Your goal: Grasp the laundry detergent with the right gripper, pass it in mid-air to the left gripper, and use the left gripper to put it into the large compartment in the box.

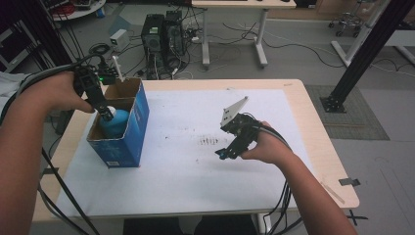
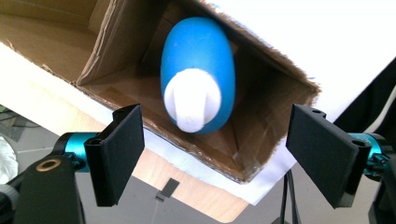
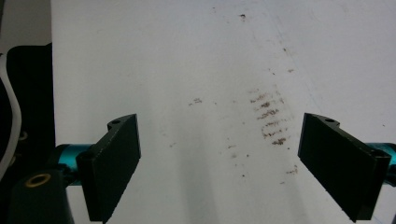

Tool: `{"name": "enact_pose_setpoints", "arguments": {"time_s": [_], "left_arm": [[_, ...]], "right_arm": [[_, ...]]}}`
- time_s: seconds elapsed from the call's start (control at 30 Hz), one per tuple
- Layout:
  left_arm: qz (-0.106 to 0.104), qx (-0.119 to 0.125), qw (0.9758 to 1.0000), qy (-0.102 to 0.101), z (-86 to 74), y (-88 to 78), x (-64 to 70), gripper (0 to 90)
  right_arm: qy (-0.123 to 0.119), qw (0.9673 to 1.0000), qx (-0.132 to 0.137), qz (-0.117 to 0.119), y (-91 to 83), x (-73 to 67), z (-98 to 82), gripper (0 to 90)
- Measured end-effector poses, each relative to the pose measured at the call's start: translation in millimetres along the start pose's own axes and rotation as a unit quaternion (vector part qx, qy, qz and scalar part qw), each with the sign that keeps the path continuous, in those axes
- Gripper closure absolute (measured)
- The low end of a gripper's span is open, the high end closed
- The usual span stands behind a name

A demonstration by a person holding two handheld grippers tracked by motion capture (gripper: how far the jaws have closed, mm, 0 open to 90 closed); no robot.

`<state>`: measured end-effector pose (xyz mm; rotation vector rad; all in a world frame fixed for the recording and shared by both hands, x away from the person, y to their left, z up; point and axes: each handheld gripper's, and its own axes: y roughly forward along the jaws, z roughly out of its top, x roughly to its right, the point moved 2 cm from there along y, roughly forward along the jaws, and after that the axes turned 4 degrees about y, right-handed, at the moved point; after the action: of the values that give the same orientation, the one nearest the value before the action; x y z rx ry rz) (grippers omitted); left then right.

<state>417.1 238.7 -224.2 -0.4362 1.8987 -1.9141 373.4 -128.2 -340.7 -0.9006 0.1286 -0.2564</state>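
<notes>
bottle (image 2: 198, 70), one, blue, in one box (image 1: 128, 127); both grippers' jaws apart, empty.

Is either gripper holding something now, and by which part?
Nothing is held. The left gripper is open above the blue bottle in the cardboard box; the right gripper is open over the table.

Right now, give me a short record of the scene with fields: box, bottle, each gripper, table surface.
box: blue cardboard box, top open, at the table's left
bottle: blue bottle with white cap, standing inside the box
left gripper: above the bottle, jaws open, nothing between them
right gripper: over the white sheet, jaws open, empty
table surface: white sheet with dark smudges
</notes>
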Motion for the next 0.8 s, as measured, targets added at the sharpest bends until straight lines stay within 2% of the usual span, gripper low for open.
{"name": "enact_pose_setpoints", "arguments": {"time_s": [0.23, 0.3, 0.33, 0.37, 0.5, 0.6, 0.8], "left_arm": [[-0.008, 0.01, 0.9996, 0.026, 9.6, -9.8, 10.3, 17.9], [-0.01, 0.012, 0.999, 0.041, 15.1, -13.2, 16.7, 17.6], [-0.01, 0.012, 0.999, 0.041, 15.1, -13.2, 16.7, 16.7], [-0.012, 0.015, 0.9985, 0.052, 19.5, -14.5, 21.5, 16.7], [-0.012, 0.013, 0.9972, 0.073, 29.5, -15.4, 30.6, 14.4], [-0.013, 0.017, 0.9954, 0.093, 37.8, -14.5, 38.2, 14.2], [-0.018, 0.007, 0.9917, 0.127, 56.5, -8.3, 52.0, 10.7]], "right_arm": [[0.004, 1.0, -0.002, -0.004, -7.7, 2.9, 0.8, 12.3], [0.009, 0.9999, -0.006, -0.005, -9.9, 3.4, -0.1, 12.3], [0.009, 0.9999, -0.006, -0.005, -9.9, 3.4, -0.1, 12.3], [0.009, 0.9999, -0.009, -0.005, -10.8, 3.7, -0.2, 12.2], [0.01, 0.9998, -0.016, -0.008, -14.7, 4.7, 0.7, 12.3], [0.007, 0.9997, -0.021, -0.005, -16.6, 5.9, 1.9, 12.3], [0.005, 0.9992, -0.038, -0.008, -22.1, 7.2, 7.6, 12.2]]}}
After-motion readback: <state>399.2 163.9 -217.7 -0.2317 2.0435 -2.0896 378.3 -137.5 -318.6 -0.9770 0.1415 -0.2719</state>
